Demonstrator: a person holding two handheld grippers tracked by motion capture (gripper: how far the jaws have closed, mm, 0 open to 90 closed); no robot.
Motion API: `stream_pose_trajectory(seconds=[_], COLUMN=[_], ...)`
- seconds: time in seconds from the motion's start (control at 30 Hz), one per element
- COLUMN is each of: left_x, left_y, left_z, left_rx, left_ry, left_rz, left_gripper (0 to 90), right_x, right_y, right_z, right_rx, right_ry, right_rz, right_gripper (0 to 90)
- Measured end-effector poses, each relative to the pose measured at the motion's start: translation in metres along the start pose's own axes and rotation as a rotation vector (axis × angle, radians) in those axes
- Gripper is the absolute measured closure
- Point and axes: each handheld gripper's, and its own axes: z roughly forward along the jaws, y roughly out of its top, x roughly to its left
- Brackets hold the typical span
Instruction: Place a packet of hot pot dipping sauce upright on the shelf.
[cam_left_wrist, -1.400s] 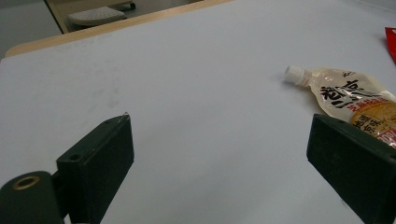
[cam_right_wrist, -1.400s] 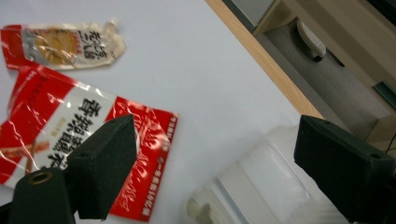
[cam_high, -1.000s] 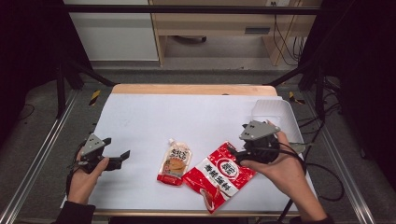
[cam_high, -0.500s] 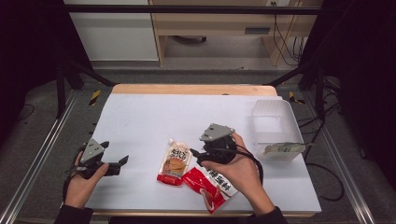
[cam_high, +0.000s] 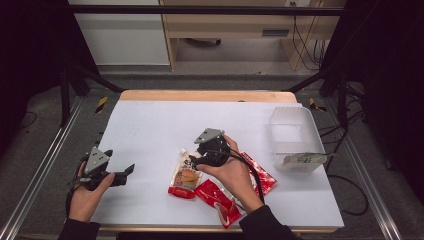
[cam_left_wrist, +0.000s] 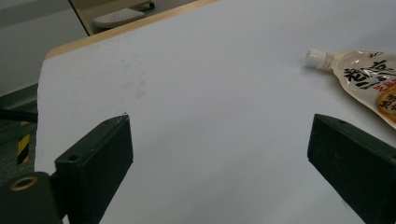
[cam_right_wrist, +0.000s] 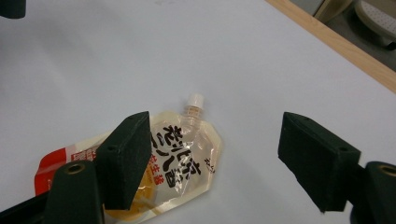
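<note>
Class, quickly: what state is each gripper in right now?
Left gripper: open, holding nothing.
Right gripper: open above the spouted pouch, jaws just closing slightly, nothing gripped.

Clear spouted pouch (cam_right_wrist: 173, 163) lies flat — white cap away.

We see left hand-held gripper (cam_left_wrist: 219, 158) low over white bench (cam_left_wrist: 201, 74), jaws wide apart, nothing between them. Spouted pouch (cam_left_wrist: 364, 77) lies flat at right edge, white cap pointing left, dark characters on clear front. Pouch beyond right jaw, not touching it. Wooden bench edge runs along top.
</note>
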Motion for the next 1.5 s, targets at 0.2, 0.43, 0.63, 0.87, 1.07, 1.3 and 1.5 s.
stream_pose_trajectory(seconds=[0.2, 0.43, 0.63, 0.87, 1.07, 1.3, 1.5], left_x=[-0.002, -0.002, -0.003, -0.005, -0.005, -0.005, -0.006], left_y=[0.0, 0.0, 0.001, 0.001, 0.001, 0.001, 0.001], left_z=[0.0, 0.001, 0.0, 0.001, 0.001, 0.002, 0.002], left_rx=[0.002, 0.004, 0.004, 0.002, 0.005, 0.01, 0.011], left_ry=[0.002, 0.002, 0.0, -0.002, -0.004, -0.01, -0.014], left_rz=[0.008, 0.008, 0.013, 0.018, 0.018, 0.022, 0.025], left_gripper=[6.7, 6.7, 6.7, 6.7, 6.8, 6.8, 6.8], right_x=[0.0, -0.008, -0.011, -0.009, -0.011, -0.012, -0.012], right_y=[0.002, -0.001, -0.005, -0.012, -0.021, -0.032, -0.034], right_z=[0.013, 0.029, 0.036, 0.031, 0.045, 0.057, 0.062], right_rx=[0.014, 0.046, 0.06, 0.058, 0.079, 0.113, 0.132], right_ry=[0.016, 0.029, 0.032, 0.037, 0.05, 0.056, 0.062], right_rz=[0.013, 0.034, 0.059, 0.083, 0.098, 0.112, 0.122], right_gripper=[29.4, 39.5, 45.6, 49.7, 53.5, 57.2, 56.2])
